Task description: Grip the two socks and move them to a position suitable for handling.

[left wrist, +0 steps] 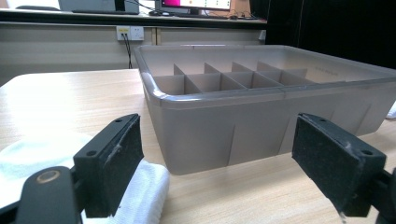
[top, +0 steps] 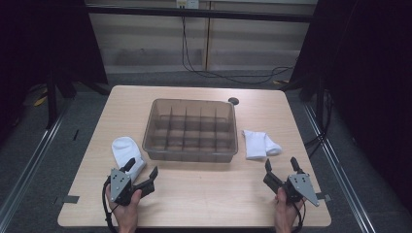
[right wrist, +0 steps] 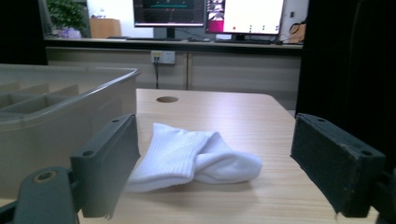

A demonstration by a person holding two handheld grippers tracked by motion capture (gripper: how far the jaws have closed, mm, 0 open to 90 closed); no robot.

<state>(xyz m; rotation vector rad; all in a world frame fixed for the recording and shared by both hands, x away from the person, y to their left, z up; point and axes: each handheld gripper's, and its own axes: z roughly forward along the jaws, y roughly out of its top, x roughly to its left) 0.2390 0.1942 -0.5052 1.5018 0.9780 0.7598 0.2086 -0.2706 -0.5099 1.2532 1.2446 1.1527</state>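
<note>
From the high view, the left gripper [top: 144, 171] is hovering near the table's [top: 204, 194] front-left corner with its jaws spread and nothing between them, its far jaw just over the near end of the left sock [top: 125, 150]; the right gripper [top: 281, 164] is waiting near the front-right corner, jaws likewise released, a short way from the folded right sock [top: 258, 143], which is lying just beside the right end of the divided bin [top: 190, 154]. In the left gripper view, the left sock [left wrist: 144, 191] is sitting beneath the left-hand jaw rather than between the two, so closing here is likely missing it or pinching one thin layer; the bin's wall [left wrist: 243, 135] is looming close ahead, risking a bump. In the right gripper view, the right sock [right wrist: 187, 161] is lying centred but loosely folded, so a shallow grip is risking unfolding it.
</note>
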